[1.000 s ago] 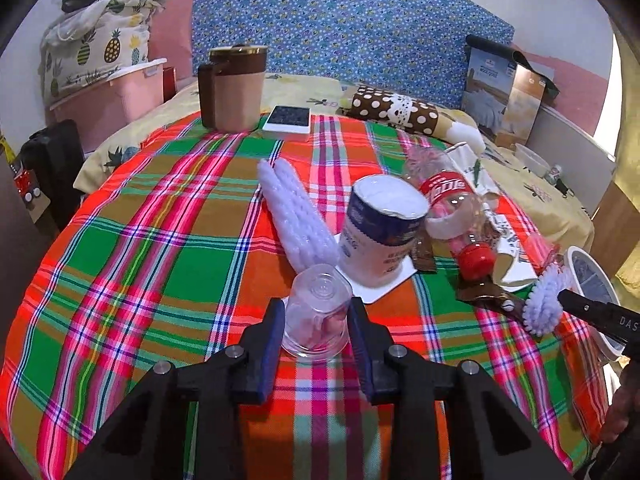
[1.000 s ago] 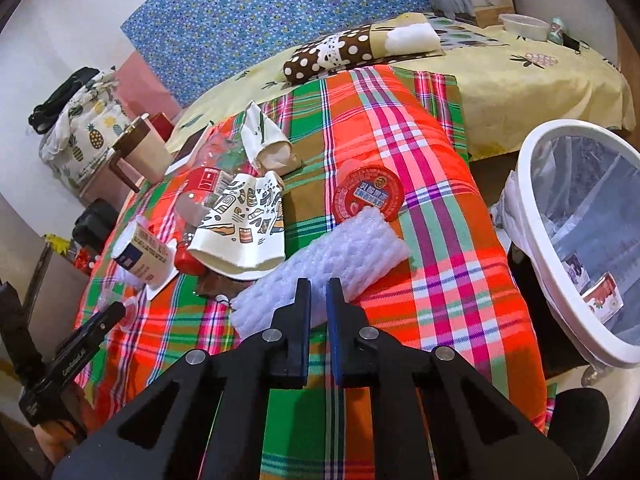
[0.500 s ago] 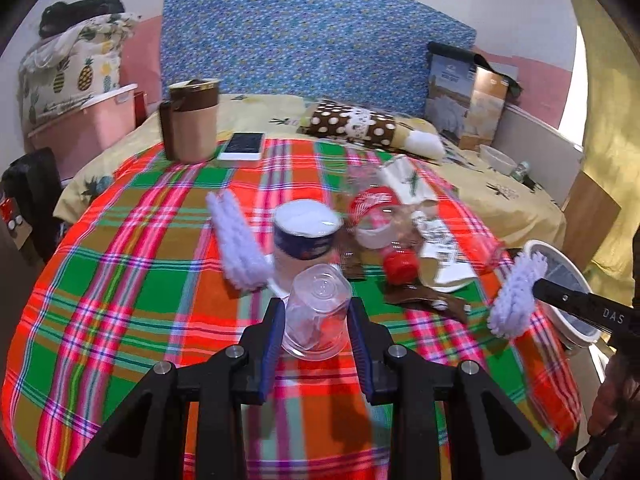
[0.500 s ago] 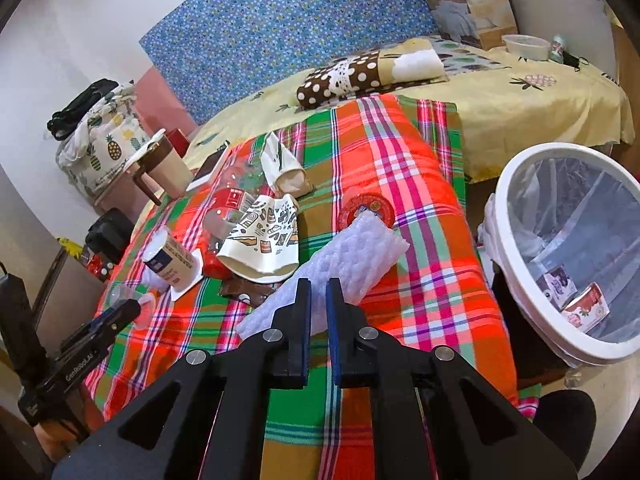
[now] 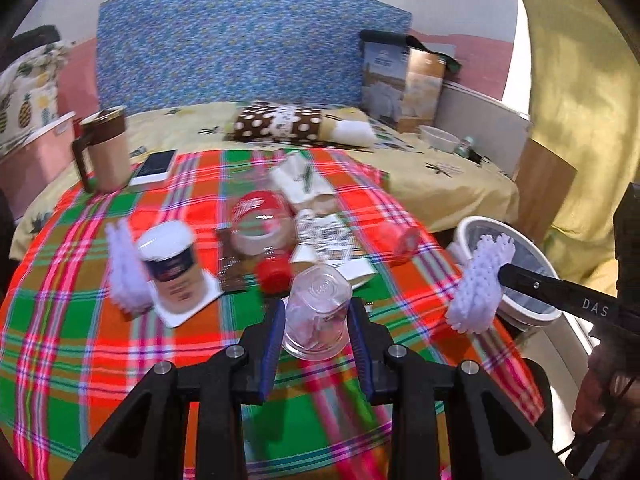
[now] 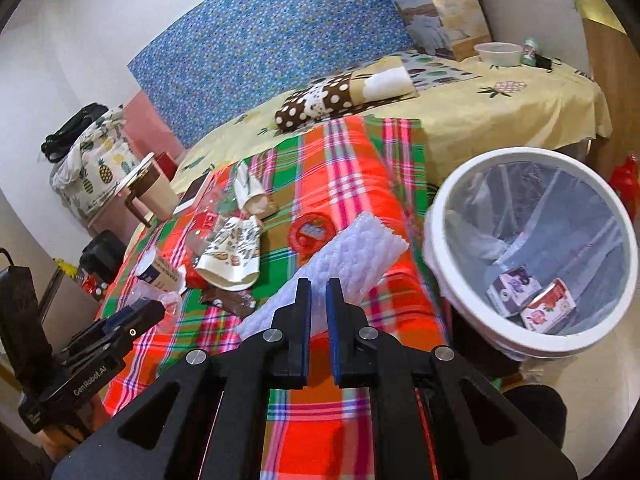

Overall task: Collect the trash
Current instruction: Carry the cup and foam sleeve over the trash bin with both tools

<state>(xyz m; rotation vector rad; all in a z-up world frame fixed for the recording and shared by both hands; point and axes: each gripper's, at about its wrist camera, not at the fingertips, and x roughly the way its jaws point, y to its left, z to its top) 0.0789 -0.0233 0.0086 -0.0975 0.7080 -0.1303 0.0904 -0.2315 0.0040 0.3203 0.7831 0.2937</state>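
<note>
Carrying trash, we held a thin, crushable clear plastic cup [image 5: 317, 313] by its sidewalls in the left gripper [image 5: 318, 334] and a light, springy foam net sleeve [image 6: 336, 268] pinched in the right gripper [image 6: 318, 304], above the plaid tablecloth [image 5: 80, 320] near the bin [image 6: 532, 344].

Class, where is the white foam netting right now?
In the right wrist view the white foam netting is pinched in the right gripper, above the plaid cloth, just left of the white bin.
</note>
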